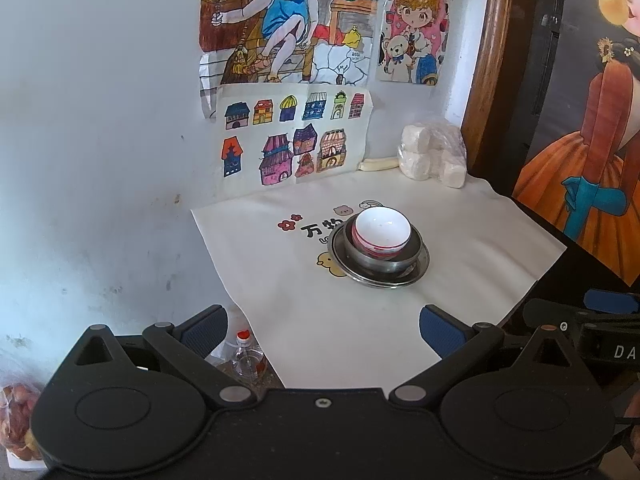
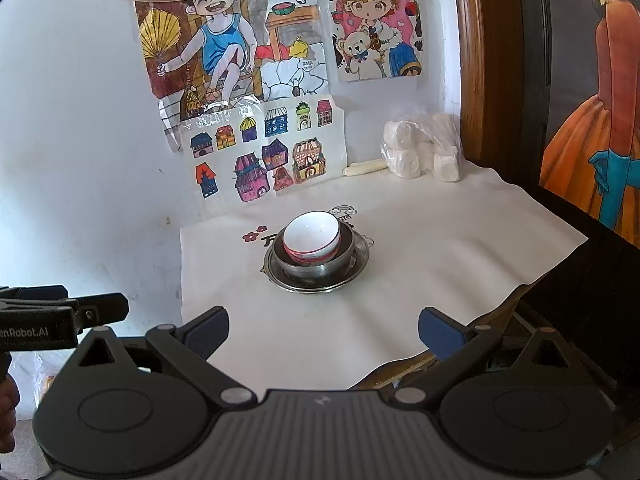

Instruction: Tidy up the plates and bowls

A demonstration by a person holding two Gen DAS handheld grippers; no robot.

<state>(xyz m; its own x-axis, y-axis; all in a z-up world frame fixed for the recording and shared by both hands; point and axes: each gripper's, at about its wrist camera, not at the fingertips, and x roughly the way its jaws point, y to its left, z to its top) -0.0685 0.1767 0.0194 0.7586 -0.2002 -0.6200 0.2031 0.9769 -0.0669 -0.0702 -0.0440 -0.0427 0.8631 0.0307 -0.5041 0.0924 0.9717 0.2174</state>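
Observation:
A white ceramic bowl [image 1: 383,230] with a red pattern near its base sits tilted inside a steel bowl [image 1: 394,265], which rests on a steel plate [image 1: 420,270] in the middle of the white tablecloth. The same stack shows in the right wrist view: white bowl [image 2: 313,236], steel bowl [image 2: 320,268], steel plate [image 2: 360,268]. My left gripper [image 1: 322,330] is open with nothing between its fingers, well short of the stack. My right gripper [image 2: 323,330] is open too, holds nothing, and is also back from the stack.
A bag of white rolls [image 1: 434,152] and a pale stick [image 1: 378,165] lie at the table's back by the wall with drawings. A plastic bottle [image 1: 249,356] stands below the table's left edge. The other gripper's body [image 2: 52,320] juts in at left. A dark framed picture [image 1: 580,120] stands at right.

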